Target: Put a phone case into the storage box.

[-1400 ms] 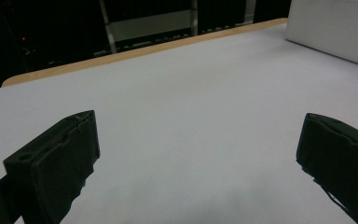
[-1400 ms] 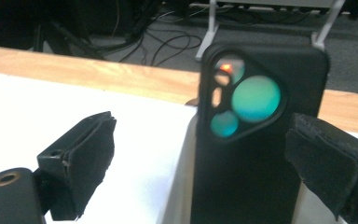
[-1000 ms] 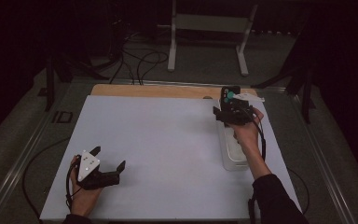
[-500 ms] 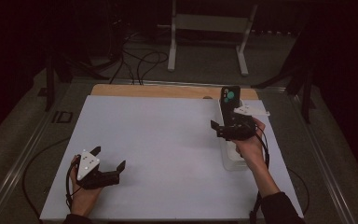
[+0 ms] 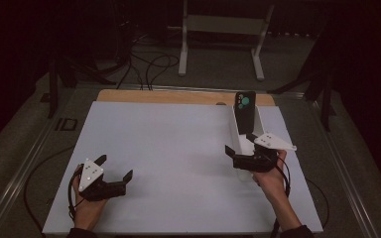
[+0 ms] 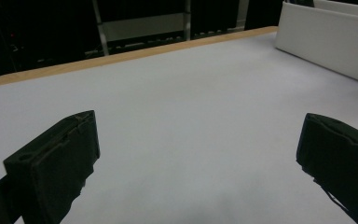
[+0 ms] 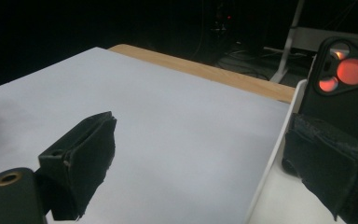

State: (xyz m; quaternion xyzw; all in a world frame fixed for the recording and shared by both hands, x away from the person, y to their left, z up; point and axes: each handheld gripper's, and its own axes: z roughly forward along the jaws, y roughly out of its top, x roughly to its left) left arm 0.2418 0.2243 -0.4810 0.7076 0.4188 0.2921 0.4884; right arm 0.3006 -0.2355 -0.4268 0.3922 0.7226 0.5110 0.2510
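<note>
The white surface point(image 5: 178, 148) lies bare from its near edge to the far wooden strip, giving open passage across the left and middle. On the right stands a white tray point(image 5: 238, 131) with a dark phone point(image 5: 245, 110) upright at its far end, blocking low passes there.
</note>
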